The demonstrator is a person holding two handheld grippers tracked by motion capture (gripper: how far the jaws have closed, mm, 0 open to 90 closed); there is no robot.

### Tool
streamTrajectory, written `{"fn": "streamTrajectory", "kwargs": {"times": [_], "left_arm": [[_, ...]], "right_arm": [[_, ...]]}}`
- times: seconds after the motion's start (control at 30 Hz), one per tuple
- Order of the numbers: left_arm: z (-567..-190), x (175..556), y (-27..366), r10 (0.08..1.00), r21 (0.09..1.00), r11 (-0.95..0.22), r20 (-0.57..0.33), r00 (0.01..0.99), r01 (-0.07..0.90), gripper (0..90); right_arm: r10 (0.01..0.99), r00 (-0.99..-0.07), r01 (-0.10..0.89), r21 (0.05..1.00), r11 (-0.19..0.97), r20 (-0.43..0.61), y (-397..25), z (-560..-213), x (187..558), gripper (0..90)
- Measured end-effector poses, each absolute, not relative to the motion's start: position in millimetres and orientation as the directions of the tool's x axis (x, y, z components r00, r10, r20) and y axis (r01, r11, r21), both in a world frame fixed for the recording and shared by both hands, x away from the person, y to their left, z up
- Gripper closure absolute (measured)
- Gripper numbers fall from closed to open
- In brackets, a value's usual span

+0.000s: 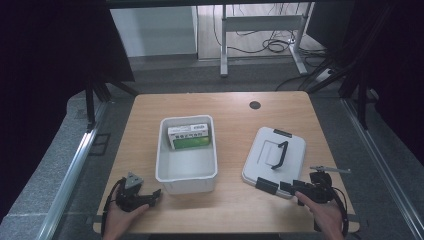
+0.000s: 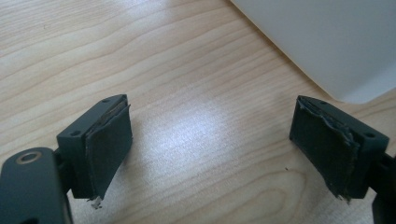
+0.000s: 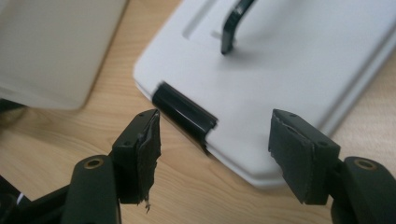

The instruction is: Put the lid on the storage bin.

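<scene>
Pale wood-grain tabletop (image 1: 235, 120), rounded corners, bare room along the near edge. At centre, white plastic bin (image 1: 186, 176), rectangular, smooth-walled, open-topped, with a green-and-white box (image 1: 188, 136) lying at its far end. To the right, well apart from the bin, flat white lid (image 1: 260, 155) (rounded corners, black handle (image 1: 280, 155) on top, black clip (image 3: 184, 113) on its near edge). Near right, right hand-held gripper (image 3: 215, 154), jaws spread wide, just short of that clip, not touching. Near left, left hand-held gripper (image 2: 210, 154), likewise released, over bare wood beside the bin's corner.
</scene>
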State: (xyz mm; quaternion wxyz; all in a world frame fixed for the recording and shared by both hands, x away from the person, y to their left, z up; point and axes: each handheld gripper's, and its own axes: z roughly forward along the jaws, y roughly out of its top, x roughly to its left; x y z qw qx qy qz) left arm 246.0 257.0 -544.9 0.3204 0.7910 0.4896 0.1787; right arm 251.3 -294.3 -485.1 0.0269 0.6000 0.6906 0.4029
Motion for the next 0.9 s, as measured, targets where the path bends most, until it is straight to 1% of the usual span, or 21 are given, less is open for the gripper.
{"fn": "streamTrajectory", "kwargs": {"times": [0.1, 0.13, 0.3, 0.73, 0.9], "left_arm": [[-545, 246, 257, 0.889, 0.682, -0.315, -0.032, 0.457, 0.660, 12.8], [-545, 246, 257, 0.888, 0.682, -0.317, -0.031, 0.458, 0.660, 12.7], [-545, 247, 257, 0.887, 0.682, -0.319, -0.031, 0.461, 0.659, 12.5], [-545, 248, 257, 0.884, 0.681, -0.322, -0.031, 0.466, 0.657, 12.1], [-545, 248, 257, 0.884, 0.681, -0.322, -0.032, 0.466, 0.657, 12.2]], "right_arm": [[0.853, -0.280, 0.798, 0.600, -0.047, 0.439, -292, -482, 250, 35.0], [0.865, -0.271, 0.790, 0.611, -0.051, 0.423, -291, -482, 249, 36.8], [0.867, -0.261, 0.790, 0.610, -0.060, 0.424, -290, -482, 250, 36.9], [0.865, -0.283, 0.802, 0.596, -0.023, 0.415, -278, -483, 256, 37.0], [0.874, -0.278, 0.799, 0.601, -0.021, 0.398, -278, -480, 256, 37.0]]}}
